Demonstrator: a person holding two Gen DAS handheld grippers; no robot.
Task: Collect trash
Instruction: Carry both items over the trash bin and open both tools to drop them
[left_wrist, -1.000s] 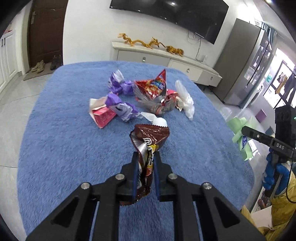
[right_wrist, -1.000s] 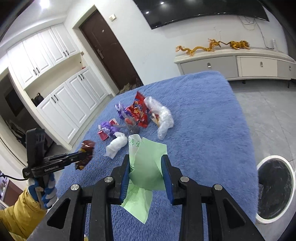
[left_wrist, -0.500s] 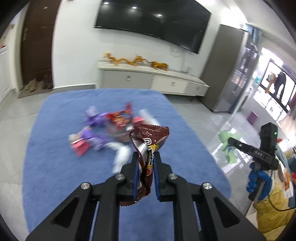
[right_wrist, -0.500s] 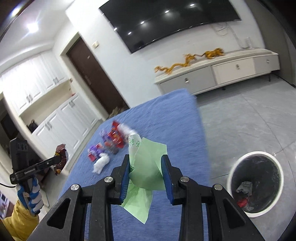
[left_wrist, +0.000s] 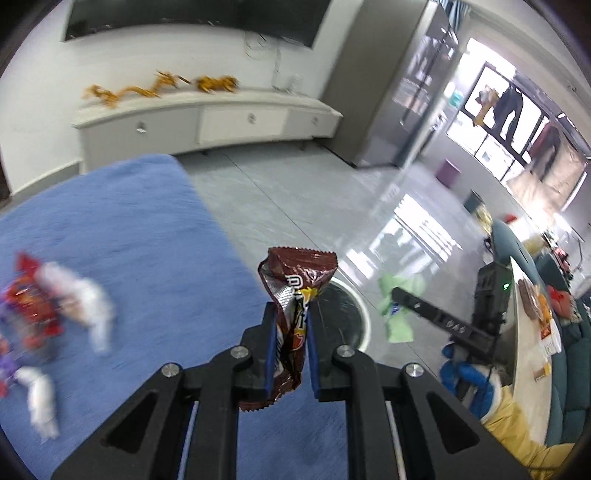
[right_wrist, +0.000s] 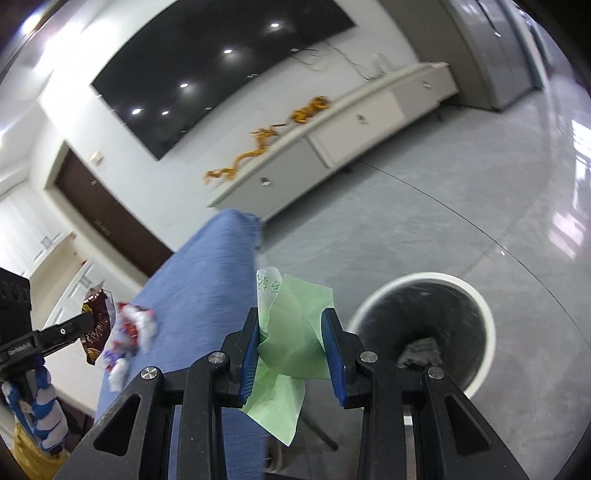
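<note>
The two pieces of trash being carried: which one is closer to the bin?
The green paper in the right gripper, beside the white-rimmed bin. The brown snack wrapper in the left gripper is back over the blue rug.

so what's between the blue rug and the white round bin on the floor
Only a bare strip of grey tiled floor separates the blue rug from the white round bin, seen in the right wrist view.

Black two-finger grippers, blue-and-white gloves, yellow sleeves

Each gripper, left gripper (left_wrist: 290, 334) and right gripper (right_wrist: 290, 349), has black angular linkage arms, silver round screws and blue pads (right_wrist: 249, 350) lining the jaws; the far right gripper's body shows a green light.
</note>
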